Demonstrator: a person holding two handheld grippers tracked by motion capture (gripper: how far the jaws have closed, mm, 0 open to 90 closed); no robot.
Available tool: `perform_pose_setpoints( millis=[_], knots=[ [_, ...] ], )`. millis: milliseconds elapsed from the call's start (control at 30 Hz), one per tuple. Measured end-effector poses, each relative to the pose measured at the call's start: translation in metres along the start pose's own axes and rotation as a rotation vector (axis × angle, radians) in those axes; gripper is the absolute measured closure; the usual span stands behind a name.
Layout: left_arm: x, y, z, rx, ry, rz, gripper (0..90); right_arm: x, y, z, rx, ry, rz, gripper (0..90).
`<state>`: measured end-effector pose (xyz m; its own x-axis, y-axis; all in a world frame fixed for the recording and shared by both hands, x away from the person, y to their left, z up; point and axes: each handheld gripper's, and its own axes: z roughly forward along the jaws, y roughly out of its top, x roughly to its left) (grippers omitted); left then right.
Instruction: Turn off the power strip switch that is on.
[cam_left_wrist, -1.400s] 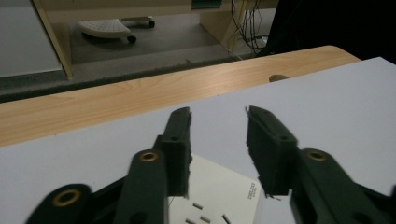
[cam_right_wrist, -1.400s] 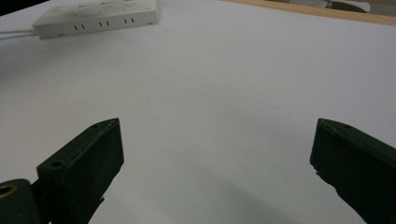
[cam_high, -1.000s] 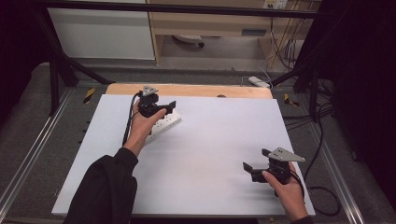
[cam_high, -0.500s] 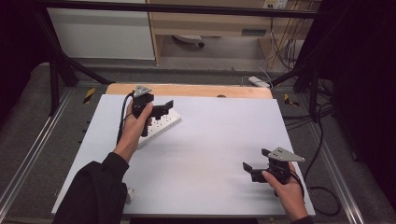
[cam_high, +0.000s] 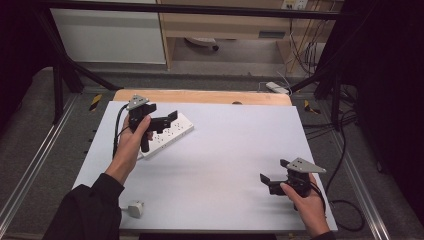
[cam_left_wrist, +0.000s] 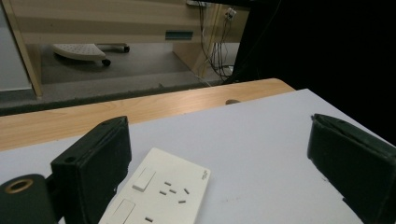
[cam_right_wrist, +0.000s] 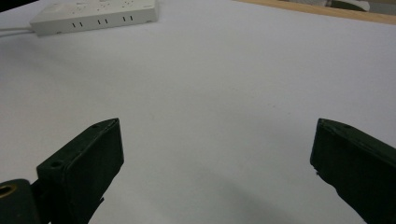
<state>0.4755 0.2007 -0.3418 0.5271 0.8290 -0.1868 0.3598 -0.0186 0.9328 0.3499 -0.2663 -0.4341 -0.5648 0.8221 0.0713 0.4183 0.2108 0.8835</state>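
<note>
A white power strip (cam_high: 170, 133) lies at an angle on the far left of the white table (cam_high: 230, 150). My left gripper (cam_high: 167, 120) hovers just over it, jaws wide apart and holding nothing. In the left gripper view the strip's switches and sockets (cam_left_wrist: 161, 190) sit below and between the open jaws of that left gripper (cam_left_wrist: 219, 172). My right gripper (cam_high: 272, 173) rests low near the front right of the table, also open and empty. In the right gripper view that right gripper (cam_right_wrist: 215, 172) faces bare table, with the power strip (cam_right_wrist: 93, 16) far off at the top left.
A white plug (cam_high: 134, 207) lies near the front left edge beside the person's dark sleeve (cam_high: 92, 212). A wooden board edge (cam_high: 200, 96) runs along the table's far side. Metal rails (cam_high: 30, 170) flank the table, and cables (cam_high: 345, 215) hang off the right.
My left gripper has drifted slightly left and toward the person above the power strip, uncovering more of it. The right gripper has stayed put.
</note>
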Motion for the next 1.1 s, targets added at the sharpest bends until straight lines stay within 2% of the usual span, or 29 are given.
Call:
perform_pose_setpoints(
  millis=[267, 567, 833, 1100],
  knots=[
    [0.003, -0.003, -0.028, -0.019, 0.006, -0.002, 6.3, 0.0, 0.0, 0.0, 0.002, -0.002, 0.001, 3.1],
    [0.012, -0.008, -0.064, -0.048, 0.04, -0.011, 5.2, 0.0, 0.0, 0.0, 0.004, -0.004, -0.003, 3.1],
    [0.015, -0.021, -0.096, -0.051, 0.054, 0.008, 5.1, 0.001, 0.0, 0.0, 0.006, -0.009, -0.003, 3.1],
    [0.009, -0.033, -0.122, -0.074, 0.031, 0.006, 5.1, 0.001, -0.001, 0.0, 0.009, -0.015, -0.005, 3.1]
  ],
)
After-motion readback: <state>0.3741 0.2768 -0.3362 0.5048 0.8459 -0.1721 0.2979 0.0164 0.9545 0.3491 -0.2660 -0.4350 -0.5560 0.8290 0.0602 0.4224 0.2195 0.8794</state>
